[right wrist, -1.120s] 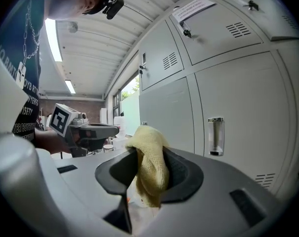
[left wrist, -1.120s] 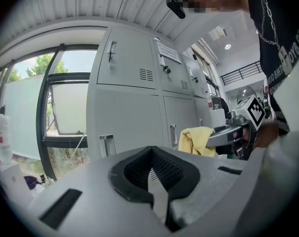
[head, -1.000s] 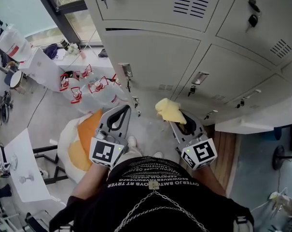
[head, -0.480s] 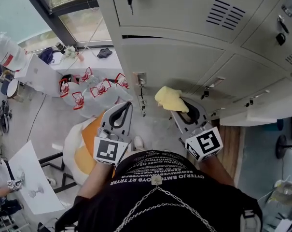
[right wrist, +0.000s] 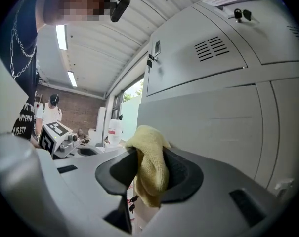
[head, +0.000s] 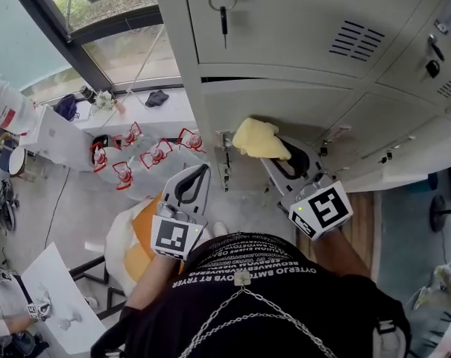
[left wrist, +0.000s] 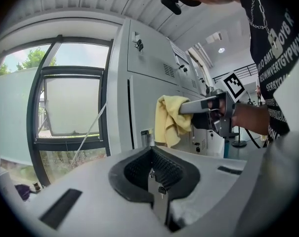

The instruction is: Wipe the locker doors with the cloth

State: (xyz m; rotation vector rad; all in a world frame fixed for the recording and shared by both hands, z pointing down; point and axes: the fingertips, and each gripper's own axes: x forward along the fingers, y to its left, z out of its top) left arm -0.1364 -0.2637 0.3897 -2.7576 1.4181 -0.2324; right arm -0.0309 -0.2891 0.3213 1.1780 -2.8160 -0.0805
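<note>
Risks first. The cloth [head: 259, 139] is pinched by one bunched fold only, with most of it loose ahead of the jaws. Dragging it hard along the locker door [head: 300, 103] could probably pull it out. It sits near the door's left edge, just beside the latch [head: 224, 142], and a small key hangs below that. A loose flap could snag on either during a stroke toward that edge. If the wad shifts, the hard jaw tips might scrape the paint instead of wiping. The upper door has a key [head: 223, 10] sticking out too, so the same snag risk applies up there.

Right gripper [head: 279, 155]: the jaws are clamped on the yellow cloth. In the right gripper view the cloth [right wrist: 151, 169] fills the gap between them and droops out in front, with the grey door face right behind it. I can't tell whether the cloth is actually pressing on the door or just off it, as no view shows the contact clearly. Wiping looks barely under way, judging by position alone.

Left gripper [head: 201, 171]: the jaws are closed together with nothing between them. The left gripper view shows the gripper [left wrist: 152, 149] empty. It is held low, well apart from the lockers, and touches nothing. It is idle, so nothing steadies the door if it flexes.
</note>
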